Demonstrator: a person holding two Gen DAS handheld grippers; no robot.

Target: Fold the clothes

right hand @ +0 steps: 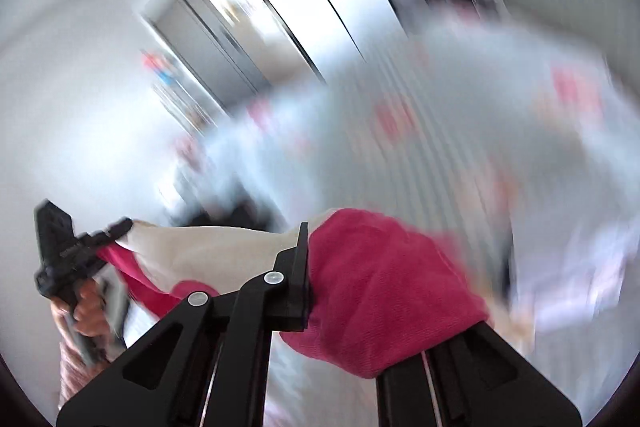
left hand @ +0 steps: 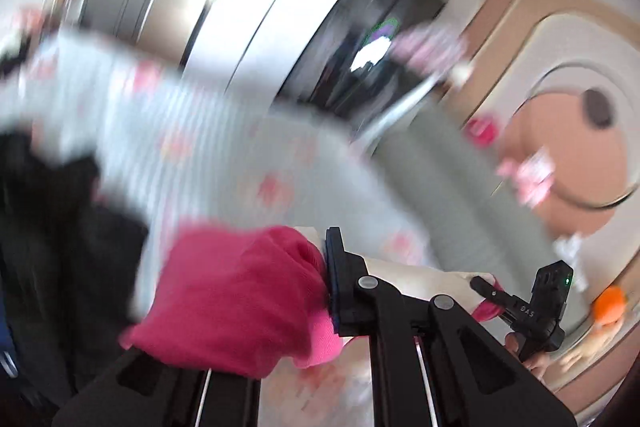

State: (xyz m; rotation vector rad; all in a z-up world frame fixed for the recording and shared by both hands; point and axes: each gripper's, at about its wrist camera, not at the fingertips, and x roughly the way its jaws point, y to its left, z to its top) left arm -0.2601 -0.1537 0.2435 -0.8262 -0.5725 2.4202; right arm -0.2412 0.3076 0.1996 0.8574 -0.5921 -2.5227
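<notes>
Both grippers, left gripper (left hand: 320,291) and right gripper (right hand: 316,267), clench the pink-and-cream garment (right hand: 224,255), stretching it taut in midair for folding

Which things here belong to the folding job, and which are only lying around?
Belonging to the job:
- pink and cream garment, stretched between both grippers
- left gripper, shut on it
- right gripper, shut on it

Only lying around:
- striped bedsheet with pink prints
- black clothes, on the sheet
- orange ball
- dark screen

Right claw (right hand: 316,291) gripping pink garment (right hand: 384,287)
</notes>
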